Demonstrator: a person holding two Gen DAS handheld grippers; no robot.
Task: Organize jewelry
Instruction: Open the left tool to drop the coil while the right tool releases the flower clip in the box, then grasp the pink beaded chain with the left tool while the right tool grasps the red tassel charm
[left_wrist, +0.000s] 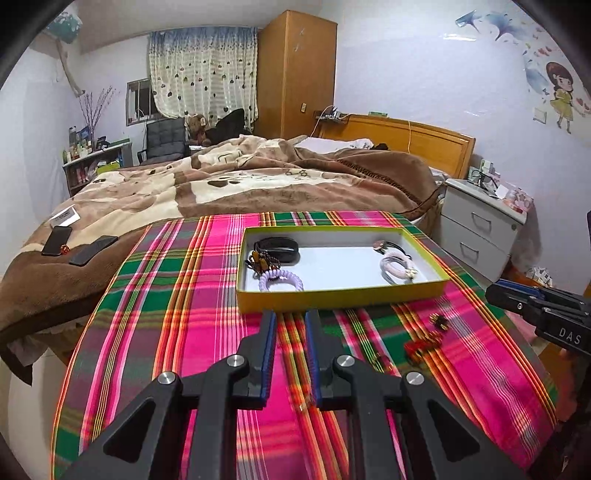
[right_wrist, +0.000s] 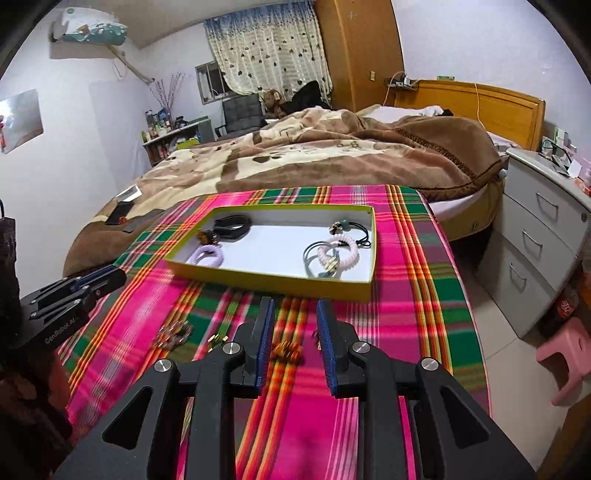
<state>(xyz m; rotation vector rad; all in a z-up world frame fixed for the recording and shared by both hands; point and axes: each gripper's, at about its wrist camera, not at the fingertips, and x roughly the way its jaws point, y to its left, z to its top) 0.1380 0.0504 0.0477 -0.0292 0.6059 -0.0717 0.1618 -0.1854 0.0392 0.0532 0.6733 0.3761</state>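
Box (right_wrist: 273, 277): shallow, yellow-rimmed, white floor; holds coiled hair ties, dark beads.
Loose pieces (right_wrist: 286, 350): small, amber-gold, on plaid cloth (right_wrist: 406, 325).
Left gripper (left_wrist: 290, 317): released, empty.
Right gripper (right_wrist: 295, 304): released, empty.

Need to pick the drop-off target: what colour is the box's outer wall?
Yellow outside, white inside: the box, clearest in the right wrist view.

The left tool (left_wrist: 290, 317) hangs parted and empty above the plaid worktop (left_wrist: 184, 295), just short of the yellow tray (left_wrist: 340, 293) holding hair ties (left_wrist: 280, 280).
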